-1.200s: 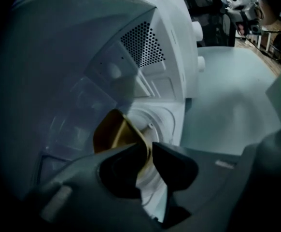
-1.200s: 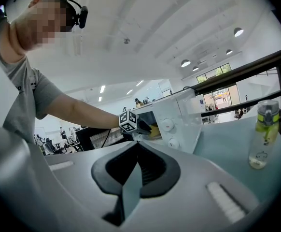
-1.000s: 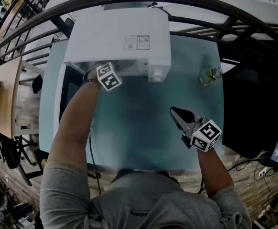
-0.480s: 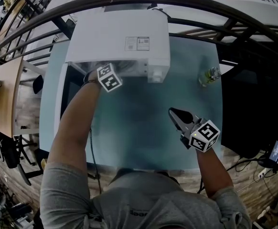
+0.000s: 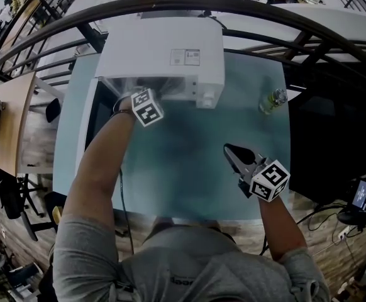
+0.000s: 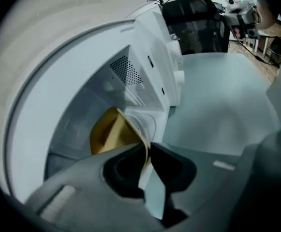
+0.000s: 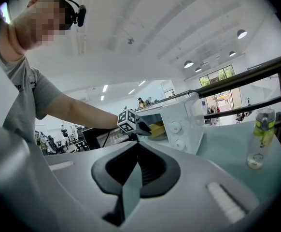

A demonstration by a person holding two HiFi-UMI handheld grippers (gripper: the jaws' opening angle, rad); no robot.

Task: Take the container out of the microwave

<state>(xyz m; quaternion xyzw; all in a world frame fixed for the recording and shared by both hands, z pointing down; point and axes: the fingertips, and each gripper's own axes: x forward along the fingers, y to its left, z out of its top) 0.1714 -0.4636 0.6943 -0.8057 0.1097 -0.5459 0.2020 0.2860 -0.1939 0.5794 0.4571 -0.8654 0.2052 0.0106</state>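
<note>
Yellow container (image 6: 112, 134): it sat inside the microwave (image 5: 164, 55), just within the open mouth, at 12 o'clock from you across the tabletop (image 5: 189, 168).
Left claw (image 6: 147, 151): you had it reaching into the cavity, with its jaws nipped narrow on the container's thin near wall. The body of the container spread away toward 11 o'clock from the tips.
Right claw (image 5: 236, 155): its jaws were together on nothing, held above the tabletop at about 4 o'clock, well apart from the microwave.
Nearer hand: your left, already on the container.
Key relation: the container lay deeper in than the claw, so the way out looked to run straight back toward you, at 6 o'clock, through the open front.
Long axis: it could not be made out.
Risk: a pinch on one thin wall seemed likely to let the container tilt or slip once it left the cavity floor.
Bottle (image 5: 272, 99): it stood at 2 o'clock, well clear of that path.
</note>
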